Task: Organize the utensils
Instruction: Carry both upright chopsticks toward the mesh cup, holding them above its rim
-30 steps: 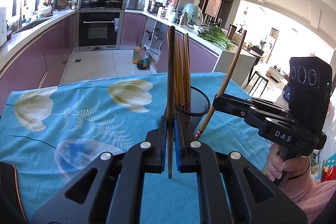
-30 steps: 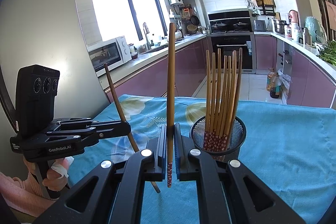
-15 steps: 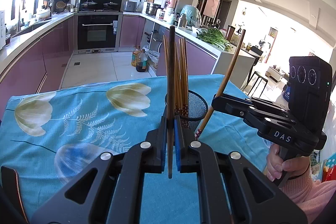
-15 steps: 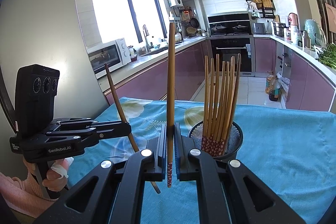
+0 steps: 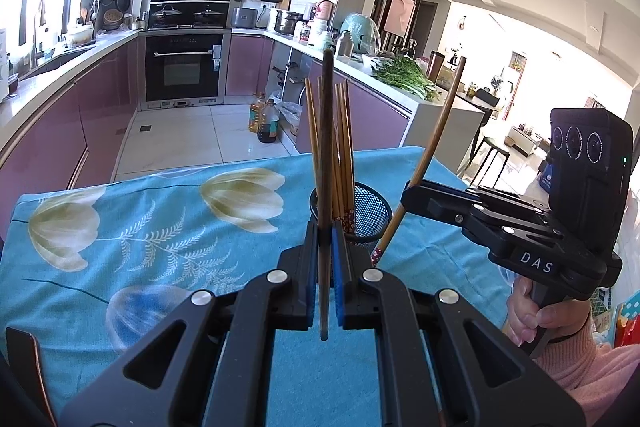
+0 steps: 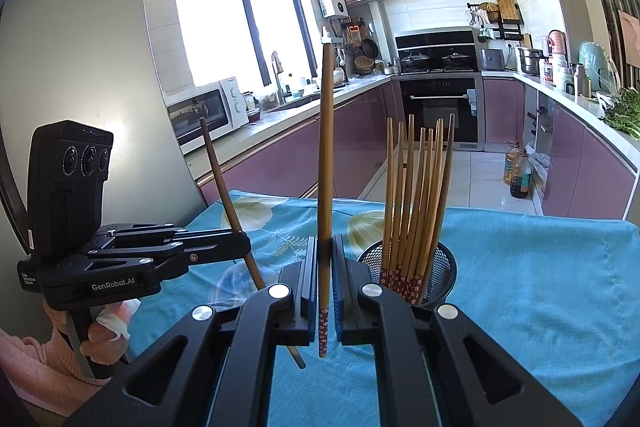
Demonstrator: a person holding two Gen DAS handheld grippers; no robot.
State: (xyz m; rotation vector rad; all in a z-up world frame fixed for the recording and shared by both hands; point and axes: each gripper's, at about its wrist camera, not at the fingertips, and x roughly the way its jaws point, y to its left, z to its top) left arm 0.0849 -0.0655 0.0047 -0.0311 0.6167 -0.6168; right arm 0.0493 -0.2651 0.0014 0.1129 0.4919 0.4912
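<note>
Standing on the turquoise floral tablecloth (image 6: pixel 540 267), the black wire-mesh cup (image 6: pixel 440 275) holds a bundle of brown wooden chopsticks (image 6: pixel 416 195). Near the cup, the left gripper (image 5: pixel 325 251) and the right gripper (image 6: pixel 325 259) each pinch one upright chopstick.

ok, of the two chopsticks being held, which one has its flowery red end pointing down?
The chopstick in the right tool: its red floral end hangs below the pads. The left tool's chopstick shows a plain dark end there.
</note>
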